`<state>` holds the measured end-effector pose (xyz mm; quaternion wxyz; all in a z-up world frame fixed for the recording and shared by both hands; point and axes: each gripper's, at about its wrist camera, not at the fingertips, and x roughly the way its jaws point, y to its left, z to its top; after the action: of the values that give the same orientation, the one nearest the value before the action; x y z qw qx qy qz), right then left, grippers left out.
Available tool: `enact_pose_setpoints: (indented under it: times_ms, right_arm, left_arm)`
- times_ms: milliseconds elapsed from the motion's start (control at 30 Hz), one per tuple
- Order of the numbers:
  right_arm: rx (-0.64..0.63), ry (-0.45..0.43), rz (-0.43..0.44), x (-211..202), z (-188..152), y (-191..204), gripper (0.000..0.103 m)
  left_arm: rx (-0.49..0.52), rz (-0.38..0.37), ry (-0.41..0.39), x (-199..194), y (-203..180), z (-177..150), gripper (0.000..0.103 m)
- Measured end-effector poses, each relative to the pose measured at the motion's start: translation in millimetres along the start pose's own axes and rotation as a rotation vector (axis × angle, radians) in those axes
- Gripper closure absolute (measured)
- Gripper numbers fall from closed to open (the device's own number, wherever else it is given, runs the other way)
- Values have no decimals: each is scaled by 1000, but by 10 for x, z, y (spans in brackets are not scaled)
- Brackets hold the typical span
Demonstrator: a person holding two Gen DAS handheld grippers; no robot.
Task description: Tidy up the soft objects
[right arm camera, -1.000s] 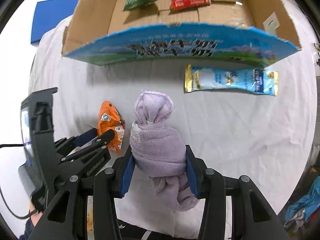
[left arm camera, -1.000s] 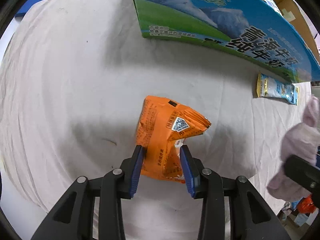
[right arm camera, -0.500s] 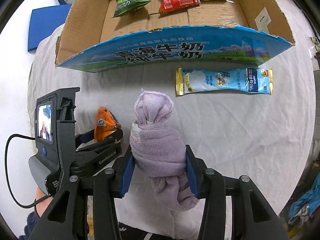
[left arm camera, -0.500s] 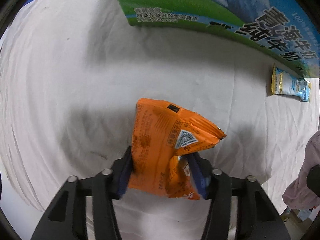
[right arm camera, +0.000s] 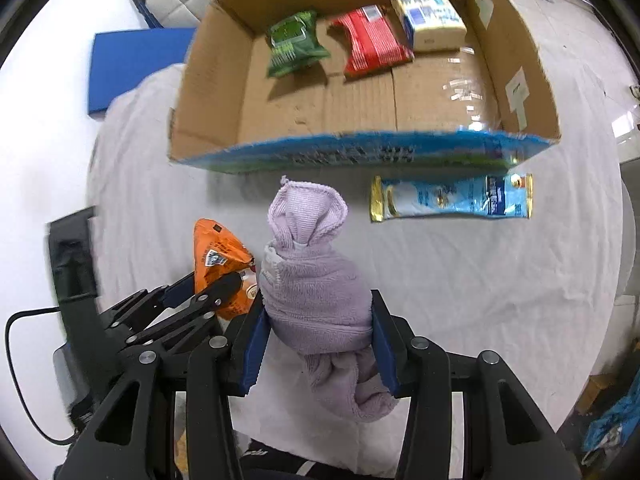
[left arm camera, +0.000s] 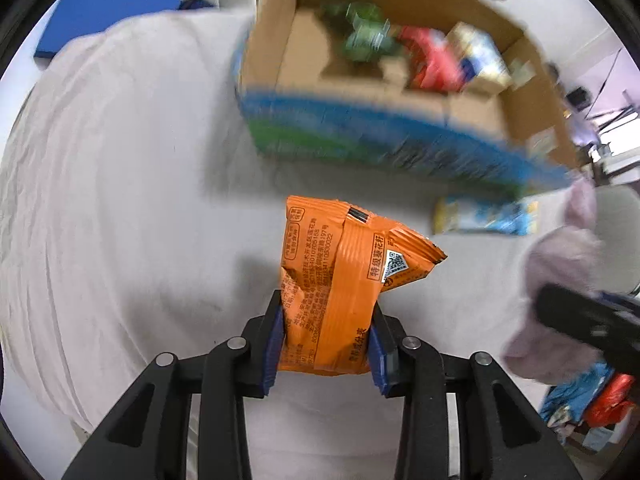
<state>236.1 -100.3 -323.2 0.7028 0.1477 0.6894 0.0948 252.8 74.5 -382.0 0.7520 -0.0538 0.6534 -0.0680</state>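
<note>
Both packs are up off the surface (right arm camera: 460, 280) now, where a second ago they sat low on the cloth. The left tongs (left arm camera: 326, 344) are closing, pads pressing the orange packet (left arm camera: 340, 280), which hangs clear above the white cloth. The right tongs (right arm camera: 320, 344) grip the lilac towel roll (right arm camera: 316, 300), their gap unchanged. The box (right arm camera: 208, 92) has come into fuller view, showing green, red and yellow-blue packs inside. The left view is smeared, so box print is unreadable. A blue sachet (right arm camera: 452, 198) lies just in front of the box.
</note>
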Motion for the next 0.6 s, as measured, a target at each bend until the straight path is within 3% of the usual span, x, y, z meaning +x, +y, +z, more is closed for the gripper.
enact_pose_setpoints:
  times_ms: [200,333,600]
  right_arm:
    - [-26,-79,31,-446,220,172,54]
    - [-32,-115,30,-558,535,274,54]
    - [12,-77,19,-99,1236,212,54]
  left_arm:
    - [6,-72,-132,-665,-80,360,70]
    - [20,-65,-173,-755,-246,789,70]
    - [-36,-89,-10,-200,-134,1520,70]
